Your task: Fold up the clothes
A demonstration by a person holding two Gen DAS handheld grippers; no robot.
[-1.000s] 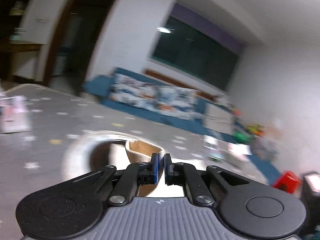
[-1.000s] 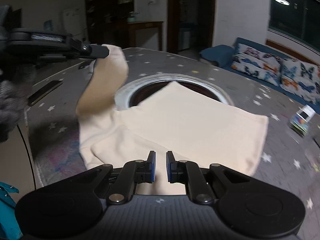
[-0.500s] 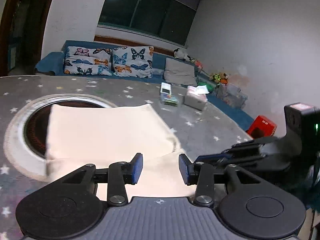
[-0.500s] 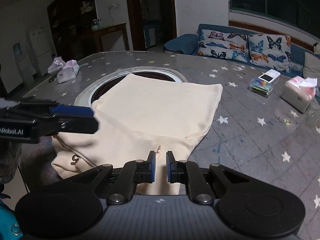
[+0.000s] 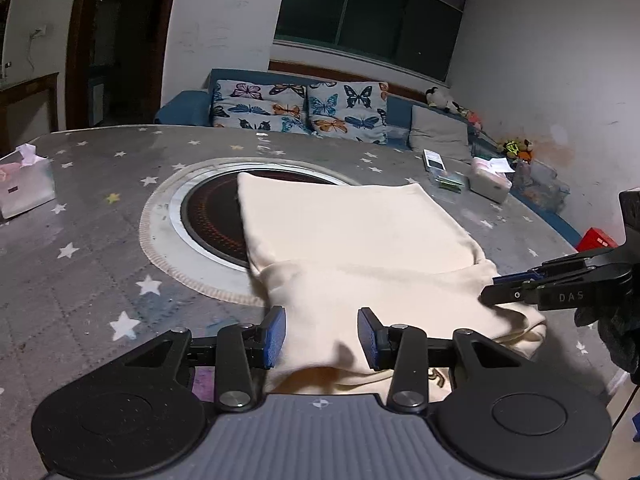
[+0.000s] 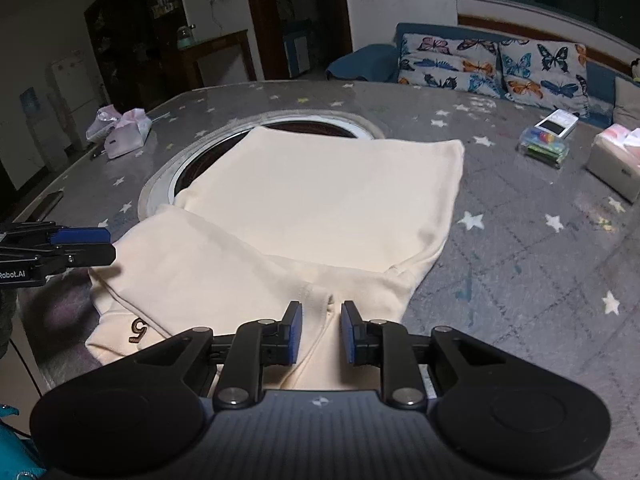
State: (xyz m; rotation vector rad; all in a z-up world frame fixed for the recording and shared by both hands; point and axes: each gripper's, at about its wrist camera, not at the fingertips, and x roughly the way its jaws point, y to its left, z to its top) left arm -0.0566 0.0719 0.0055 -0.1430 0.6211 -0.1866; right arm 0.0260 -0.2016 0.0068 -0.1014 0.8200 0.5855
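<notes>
A cream garment (image 5: 360,248) lies folded on the grey star-patterned table (image 5: 80,264), partly over the round inset. It also shows in the right wrist view (image 6: 320,208), with a dark mark near its front left corner. My left gripper (image 5: 322,338) is open and empty over the garment's near edge. My right gripper (image 6: 320,332) is open, its jaws astride a seam at the garment's near edge, holding nothing. The right gripper also shows from the side in the left wrist view (image 5: 520,288), and the left gripper in the right wrist view (image 6: 80,248).
A round dark inset (image 5: 208,216) with a pale rim sits mid-table. A tissue pack (image 5: 24,188) lies at the left. A tissue box (image 6: 616,160), a clear box (image 6: 544,146) and a white device (image 6: 558,122) lie at the right. A sofa (image 5: 300,108) stands behind.
The left gripper carried a fold of the garment over, laid it down and opened. The right gripper has opened. Both have drawn back slightly to the garment's near edge.
</notes>
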